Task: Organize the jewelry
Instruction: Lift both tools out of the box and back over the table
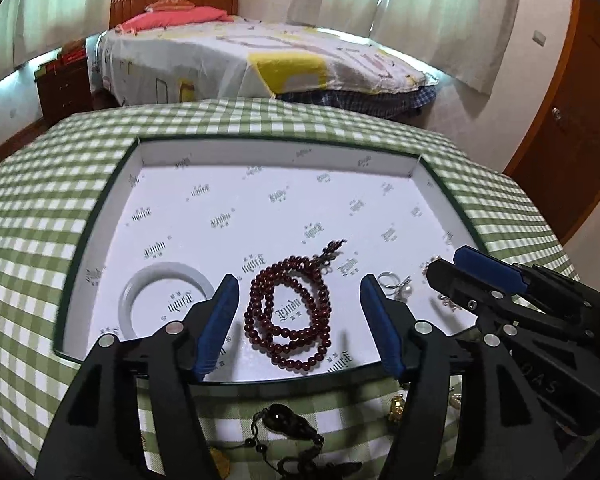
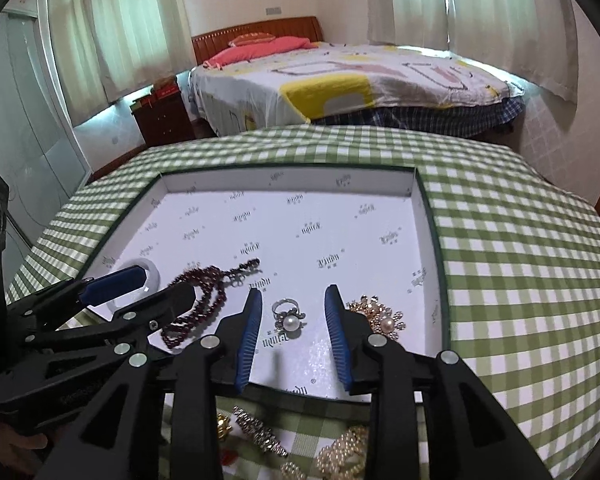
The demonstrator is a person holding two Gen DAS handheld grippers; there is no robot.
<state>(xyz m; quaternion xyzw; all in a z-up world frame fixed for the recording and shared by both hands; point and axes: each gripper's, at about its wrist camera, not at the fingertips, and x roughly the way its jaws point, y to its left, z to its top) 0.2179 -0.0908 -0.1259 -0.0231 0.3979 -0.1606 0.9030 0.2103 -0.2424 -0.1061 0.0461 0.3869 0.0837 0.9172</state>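
Note:
A shallow white tray (image 1: 260,208) with a dark green rim lies on the green checked cloth. In it are a white bangle (image 1: 131,300), a coiled dark red bead necklace (image 1: 288,312), a silver pearl ring (image 2: 289,320) and a gold pearl brooch (image 2: 380,318). My left gripper (image 1: 299,284) hovers open over the bead necklace, its blue pads wide on either side and not touching it. My right gripper (image 2: 293,292) hangs open above the pearl ring, pads clear of it. Each gripper also shows at the edge of the other's view.
Outside the tray's near edge, on the cloth, lie a dark corded pendant (image 1: 284,424), a small gold piece (image 1: 396,404), a rhinestone clip (image 2: 256,432) and a pearl strand (image 2: 340,452). A bed (image 2: 360,80) stands beyond the table, a wooden wardrobe (image 1: 572,128) to the right.

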